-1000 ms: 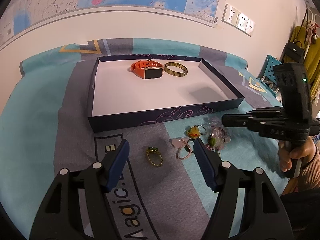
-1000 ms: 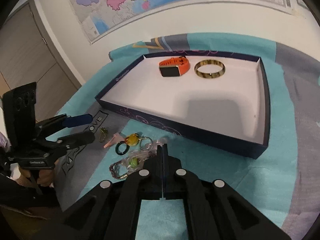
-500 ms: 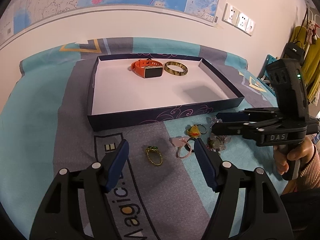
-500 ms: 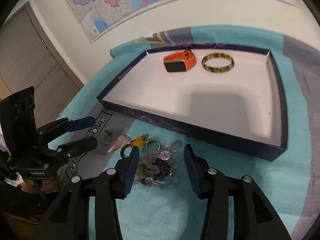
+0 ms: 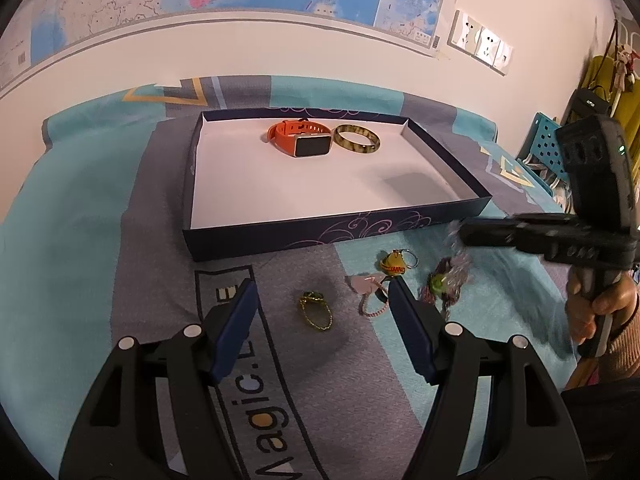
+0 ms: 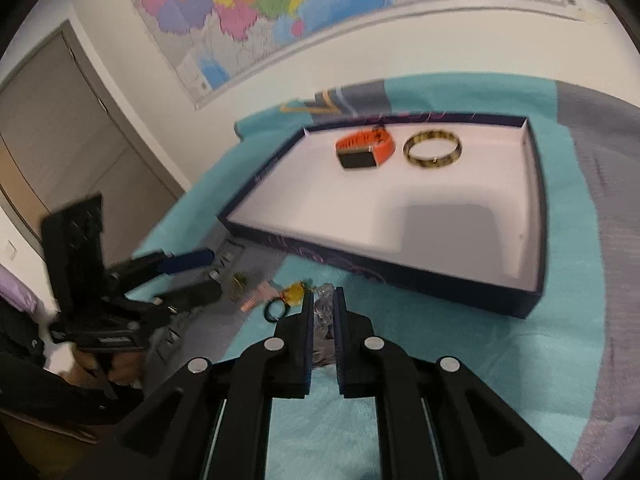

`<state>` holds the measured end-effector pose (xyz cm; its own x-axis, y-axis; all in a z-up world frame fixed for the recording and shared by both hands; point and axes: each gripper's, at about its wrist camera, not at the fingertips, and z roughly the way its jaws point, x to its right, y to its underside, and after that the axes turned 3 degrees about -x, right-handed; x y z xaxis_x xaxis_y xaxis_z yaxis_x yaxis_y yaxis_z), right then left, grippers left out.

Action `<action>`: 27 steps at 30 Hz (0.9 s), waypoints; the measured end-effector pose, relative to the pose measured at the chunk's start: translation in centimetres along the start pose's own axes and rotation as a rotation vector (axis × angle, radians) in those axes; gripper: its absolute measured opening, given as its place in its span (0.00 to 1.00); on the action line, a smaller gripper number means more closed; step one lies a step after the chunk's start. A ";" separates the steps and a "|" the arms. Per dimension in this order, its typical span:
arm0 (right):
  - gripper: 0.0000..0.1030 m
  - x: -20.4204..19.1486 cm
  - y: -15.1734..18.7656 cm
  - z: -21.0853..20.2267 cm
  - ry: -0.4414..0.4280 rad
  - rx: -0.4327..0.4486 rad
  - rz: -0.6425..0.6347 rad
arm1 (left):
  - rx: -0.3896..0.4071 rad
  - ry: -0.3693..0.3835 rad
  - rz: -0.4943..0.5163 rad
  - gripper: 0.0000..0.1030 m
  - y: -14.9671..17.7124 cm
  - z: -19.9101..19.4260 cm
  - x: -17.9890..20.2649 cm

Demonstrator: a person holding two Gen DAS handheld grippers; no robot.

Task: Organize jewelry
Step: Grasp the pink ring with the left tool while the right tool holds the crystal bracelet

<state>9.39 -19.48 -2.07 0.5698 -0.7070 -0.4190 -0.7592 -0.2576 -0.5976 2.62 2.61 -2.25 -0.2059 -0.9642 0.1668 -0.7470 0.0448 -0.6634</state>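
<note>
- Closing on the clear beaded bracelet: right gripper jaws nearly together w/ the beads between the pads, so it looks pinched; rest of the strand trails down past the fingers.
- In left wrist view the same piece shows as a blurred purple-grey bunch hanging just under the right gripper's tip, near the teal cloth; can't tell if it's fully off the cloth.
- Key relation: box lies straight ahead of & slightly right of the right gripper, its near wall just beyond the fingertips. Long axis of box runs across the view. Right hand is clearly nearer the open white floor than the left.
- Judgement: next move needs lift over the near wall, then forward into bare space near side of the orange watch & amber bangle.
- Right gripper angled down-forward; person's hand on the handle.
- Left gripper wide apart, nothing gripped, hovering pointed down over gold ring; pink bracelet just inside its right finger.
- Yellow charm & dark ring lie on the cloth, outside the box.
</note>
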 end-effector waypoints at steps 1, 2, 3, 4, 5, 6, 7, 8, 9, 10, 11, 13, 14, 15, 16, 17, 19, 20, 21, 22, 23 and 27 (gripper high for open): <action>0.07 -0.1 -0.1 -0.4 0.001 0.012 -0.002 | 0.001 0.000 0.003 0.65 0.0 0.0 0.0; 0.07 -0.2 -0.2 -1.0 0.003 0.028 -0.006 | 0.002 -0.001 0.005 0.65 0.0 -0.1 0.0; 0.07 -0.2 -0.3 -1.6 0.005 0.042 -0.006 | 0.003 0.000 0.010 0.65 0.1 -0.1 0.1; 0.07 -0.2 -0.3 -2.0 0.006 0.053 -0.004 | 0.003 0.003 0.013 0.65 0.1 -0.2 0.1; 0.07 -0.3 -0.4 -2.5 0.004 0.069 -0.003 | 0.002 0.004 0.017 0.65 0.2 -0.2 0.2; 0.07 -0.4 -0.5 -3.0 0.007 0.081 -0.010 | 0.002 0.003 0.022 0.65 0.2 -0.2 0.4; 0.07 -0.6 -0.6 -3.3 0.011 0.089 -0.014 | 0.001 0.003 0.026 0.65 0.2 -0.2 0.4; 0.07 -0.6 -0.7 -3.7 0.020 0.098 -0.019 | 0.001 0.005 0.030 0.65 0.3 -0.2 0.5; 0.07 -0.7 -0.7 -3.9 0.033 0.104 -0.023 | 0.002 0.006 0.033 0.65 0.3 -0.3 0.6; 0.07 -0.7 -0.8 -4.0 0.042 0.106 -0.028 | 0.002 0.007 0.040 0.65 0.3 -0.3 0.7; 0.07 -0.7 -0.8 -4.1 0.050 0.107 -0.031 | 0.003 0.008 0.046 0.65 0.4 -0.3 0.7; 0.07 -0.6 -0.7 -4.1 0.067 0.102 -0.034 | 0.003 0.009 0.055 0.65 0.5 -0.4 0.9; 0.07 -0.4 -0.7 -4.0 0.070 0.097 -0.031 | 0.002 0.011 0.059 0.65 0.6 -0.5 1.0; 0.08 -0.2 -0.5 -3.8 0.076 0.090 -0.027 | 0.001 0.011 0.064 0.65 0.7 -0.5 1.1; 0.08 -0.1 -0.4 -3.7 0.084 0.086 -0.024 | 0.000 0.010 0.067 0.65 0.8 -0.5 1.1; 0.08 0.2 -0.3 -3.5 0.087 0.081 -0.016 | -0.003 0.011 0.070 0.65 0.8 -0.4 1.1; 0.08 0.5 0.0 -3.2 0.085 0.072 -0.003 | -0.008 0.009 0.074 0.63 0.9 -0.4 1.2; 0.08 0.7 0.2 -3.0 0.092 0.067 0.002 | -0.009 0.010 0.076 0.62 1.0 -0.3 1.3; 0.08 0.9 0.3 -2.9 0.094 0.062 0.007 | -0.009 0.014 0.079 0.60 0.9 -0.3 1.3; 0.08 1.0 0.5 -2.8 0.093 0.060 0.012 | -0.009 0.017 0.084 0.58 0.9 -0.3 1.4; 0.08 1.2 0.6 -2.7 0.093 0.058 0.020 | -0.009 0.020 0.089 0.57 0.9 -0.3 1.6; 0.08 1.7 1.0 -2.4 0.112 0.049 0.036 | -0.015 0.053 0.131 0.46 1.0 -0.1 2.7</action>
<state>8.88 -22.51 -1.77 0.5014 -0.7850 -0.3637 -0.7609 -0.1999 -0.6173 1.22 0.07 -2.42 -0.3355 -0.9347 0.1178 -0.7204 0.1740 -0.6713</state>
